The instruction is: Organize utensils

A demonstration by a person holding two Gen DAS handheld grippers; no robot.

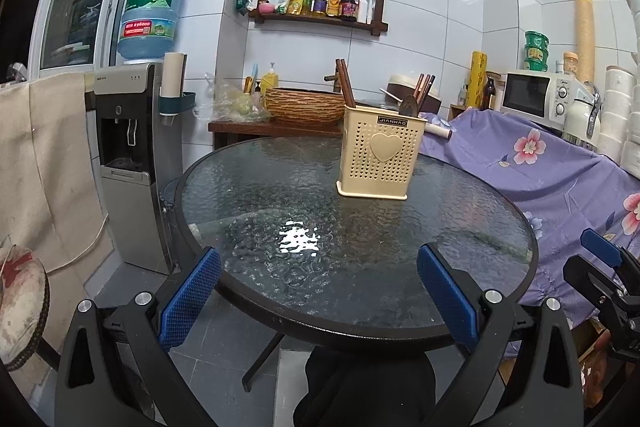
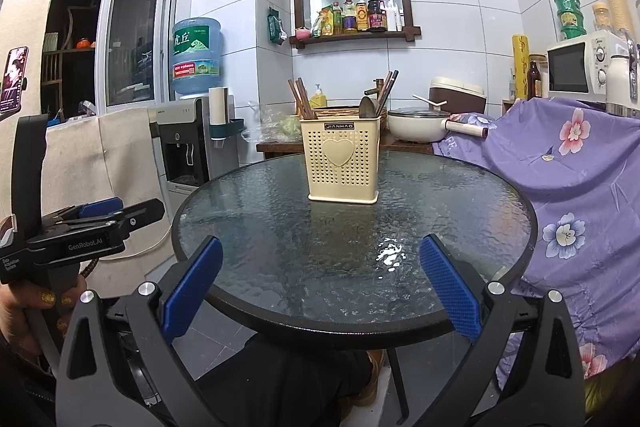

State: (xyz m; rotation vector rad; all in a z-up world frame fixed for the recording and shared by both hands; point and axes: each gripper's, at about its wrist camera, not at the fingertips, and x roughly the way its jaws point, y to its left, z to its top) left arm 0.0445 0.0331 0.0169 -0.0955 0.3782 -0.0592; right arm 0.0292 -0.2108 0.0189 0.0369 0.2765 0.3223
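The cream plastic holder with a heart (image 2: pixel 343 163) stands at the far side of the round glass table (image 2: pixel 280 227). Brown chopsticks (image 2: pixel 304 101) and a spoon (image 2: pixel 366 107) stand inside it already. Nothing else lies on the table, so the job looks done. Left gripper (image 1: pixel 320 287) and right gripper (image 2: pixel 322 281) are both wide apart, holding nothing.

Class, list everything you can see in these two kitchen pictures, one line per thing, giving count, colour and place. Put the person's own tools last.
utensil holder: one, cream, on the table's far half
chopsticks: several, brown, upright in the holder
spoon: one, dark, in the holder
table: one, round, dark glass, centre
water dispenser: one, grey, left, blue bottle on top
shelf: one, dark wood, on the wall, holding bottles
microwave: one, white, right
floral cloth: one, purple, right of the table
pot: one, white, behind the table
left gripper: one, black with blue pads, open
right gripper: one, black with blue pads, open
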